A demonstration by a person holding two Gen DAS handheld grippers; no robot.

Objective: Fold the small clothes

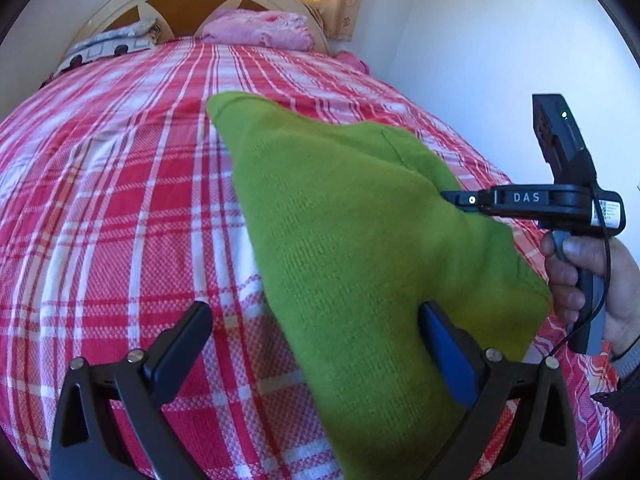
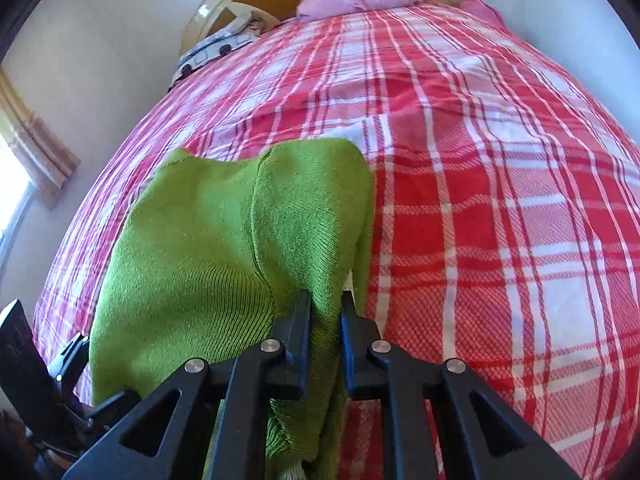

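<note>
Left wrist view: left gripper (image 1: 316, 344) jaws wide apart, nothing clamped; green knit garment (image 1: 360, 240) drapes across right finger, over red plaid bedspread (image 1: 120, 200). Garment long axis runs from gripper toward headboard. Right gripper (image 2: 326, 320) jaws pinched on garment edge, lifting it. Judgement: left gripper nearer free hanging end; next grasp lies there.

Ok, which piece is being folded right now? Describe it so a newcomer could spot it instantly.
Start from the bed with the red and white plaid cover and curved headboard. Near its foot end, the green knit garment is held up, pinched in the right tool, the left tool open beside it. It is the only green item; the other fabrics near the headboard are pink or grey.
</note>
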